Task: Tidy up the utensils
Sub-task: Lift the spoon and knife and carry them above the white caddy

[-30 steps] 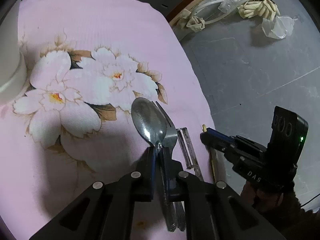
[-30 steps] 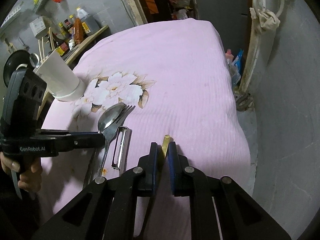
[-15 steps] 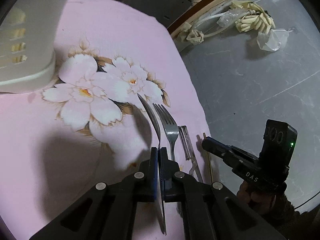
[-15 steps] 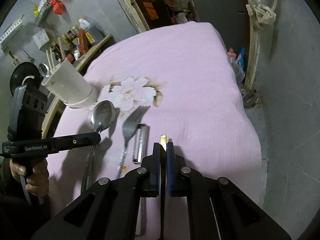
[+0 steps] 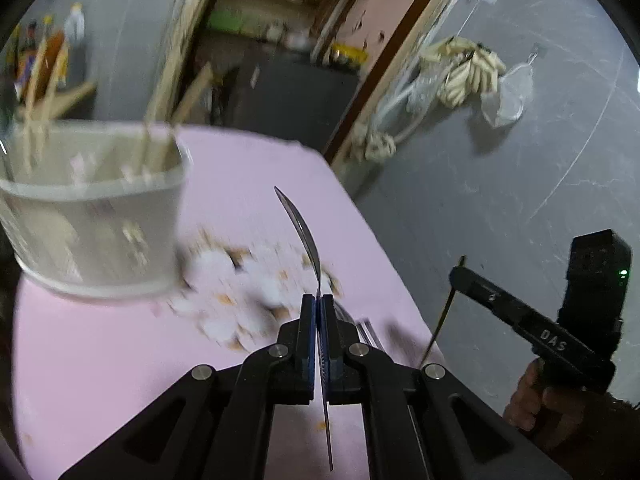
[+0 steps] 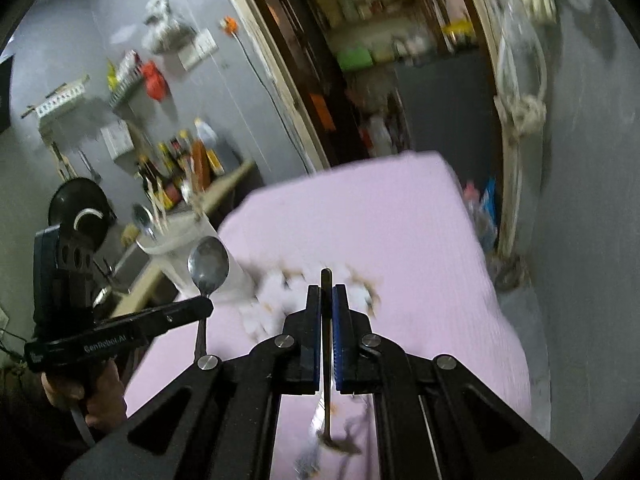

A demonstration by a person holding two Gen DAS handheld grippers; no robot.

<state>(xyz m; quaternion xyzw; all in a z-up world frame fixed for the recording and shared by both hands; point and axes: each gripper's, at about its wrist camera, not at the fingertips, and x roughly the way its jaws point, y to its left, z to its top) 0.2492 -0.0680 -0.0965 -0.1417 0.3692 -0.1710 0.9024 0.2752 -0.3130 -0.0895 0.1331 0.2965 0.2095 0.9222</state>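
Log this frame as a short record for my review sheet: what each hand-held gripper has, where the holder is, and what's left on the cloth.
left hand-held gripper: shut on spoon, lifted off the cloth
right hand-held gripper: shut on chopstick, lifted
holder: white cup, on the pink cloth, ahead and left of the spoon; sticks already in it
left on cloth: fork and peeler, mostly hidden behind the left fingers
image quality: motion blur in both views

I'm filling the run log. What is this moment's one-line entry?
left gripper: shut on spoon | right gripper: shut on chopstick | both lifted | utensil holder: on table
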